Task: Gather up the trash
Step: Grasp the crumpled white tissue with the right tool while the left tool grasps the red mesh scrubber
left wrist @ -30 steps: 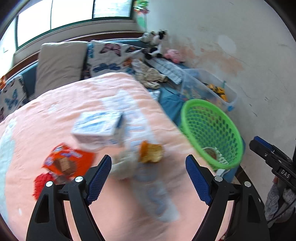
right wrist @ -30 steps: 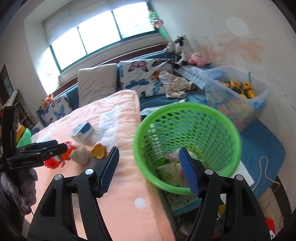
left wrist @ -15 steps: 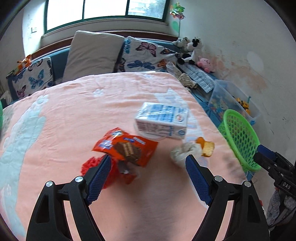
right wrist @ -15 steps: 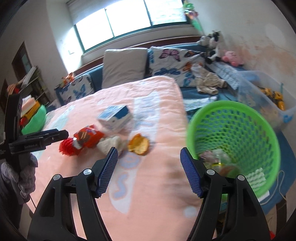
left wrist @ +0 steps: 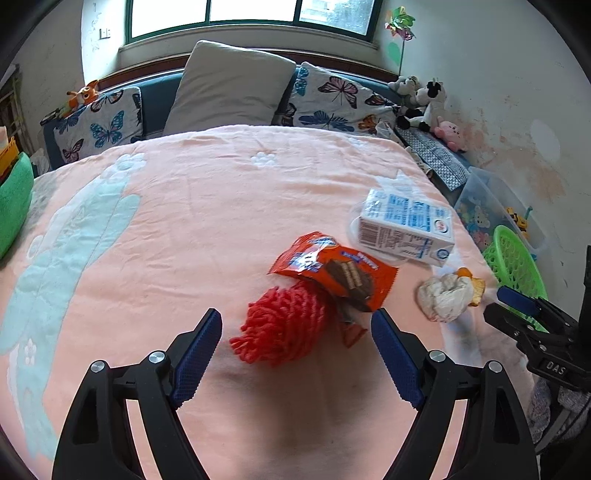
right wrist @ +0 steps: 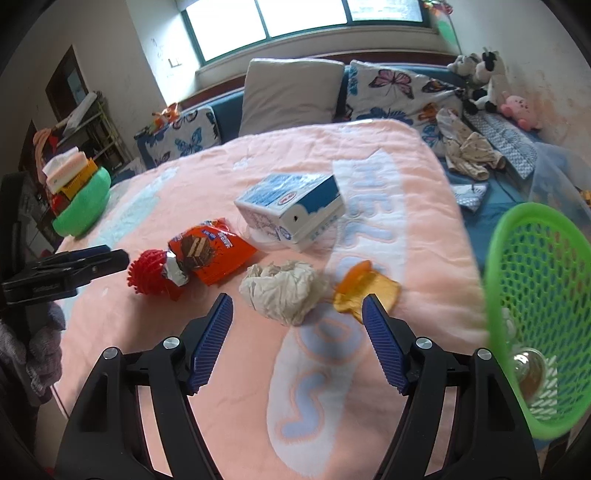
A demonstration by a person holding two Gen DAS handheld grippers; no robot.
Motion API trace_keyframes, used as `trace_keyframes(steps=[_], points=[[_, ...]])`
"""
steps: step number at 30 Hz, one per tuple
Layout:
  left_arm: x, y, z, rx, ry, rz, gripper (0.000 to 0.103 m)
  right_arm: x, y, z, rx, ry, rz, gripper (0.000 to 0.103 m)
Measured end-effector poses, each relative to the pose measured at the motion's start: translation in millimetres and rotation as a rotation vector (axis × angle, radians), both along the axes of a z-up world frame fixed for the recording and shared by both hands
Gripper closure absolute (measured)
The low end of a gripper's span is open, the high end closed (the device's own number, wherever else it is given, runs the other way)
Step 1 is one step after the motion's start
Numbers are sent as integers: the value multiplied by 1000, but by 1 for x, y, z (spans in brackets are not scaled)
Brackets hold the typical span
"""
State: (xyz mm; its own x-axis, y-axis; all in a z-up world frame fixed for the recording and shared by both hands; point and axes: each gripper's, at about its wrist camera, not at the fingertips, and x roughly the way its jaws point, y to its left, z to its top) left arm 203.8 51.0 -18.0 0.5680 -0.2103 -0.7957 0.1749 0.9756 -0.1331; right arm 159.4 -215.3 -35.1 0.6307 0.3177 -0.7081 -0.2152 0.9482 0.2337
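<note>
Trash lies in bunch on pink blanket (left wrist: 184, 229): blue-white milk carton (left wrist: 406, 226), orange snack wrapper (left wrist: 336, 271), fuzzy red ball (left wrist: 284, 328), crumpled white paper wad (right wrist: 282, 290), orange peel (right wrist: 365, 290). Left gripper (left wrist: 295, 350) wide, empty, red ball just ahead. Right gripper (right wrist: 297, 338) has just been opening, nothing between jaws, paper wad just ahead. Green plastic basket (right wrist: 535, 295) off bed's right edge.

It was a bedroom in a home. A bed (left wrist: 184, 221) under a pink blanket filled the room, with butterfly pillows (left wrist: 336, 99) against a blue headboard below a window (left wrist: 251, 14). Stuffed animals (left wrist: 421, 99) lined the wall, and a clear bin of toys (left wrist: 491, 206) sat beside the bed.
</note>
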Motion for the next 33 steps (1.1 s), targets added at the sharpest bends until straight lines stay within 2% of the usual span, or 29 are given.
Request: trace_keyframes(steps=[12, 15, 17, 18, 19, 25, 28, 33], points=[[9, 5, -29, 50, 38, -50, 18, 31, 22, -28, -47, 53, 27, 31], [14, 3, -36, 48, 50, -57, 19, 31, 28, -29, -70, 46, 38, 37], [15, 2, -38, 41, 52, -64, 23, 29, 31, -28, -71, 42, 49, 42], [15, 2, -39, 34, 53, -69, 30, 29, 32, -27, -73, 40, 52, 44], [16, 2, -40, 29, 57, -73, 32, 27, 34, -27, -78, 35, 52, 46], [11, -1, -38, 14, 44, -99, 53, 24, 32, -24, -63, 30, 45, 49], [8, -3, -36, 18, 42, -102, 60, 19, 29, -20, -46, 23, 42, 50], [-5, -3, -28, 15, 31, -100, 66, 8, 26, -10, -19, 7, 44, 50]])
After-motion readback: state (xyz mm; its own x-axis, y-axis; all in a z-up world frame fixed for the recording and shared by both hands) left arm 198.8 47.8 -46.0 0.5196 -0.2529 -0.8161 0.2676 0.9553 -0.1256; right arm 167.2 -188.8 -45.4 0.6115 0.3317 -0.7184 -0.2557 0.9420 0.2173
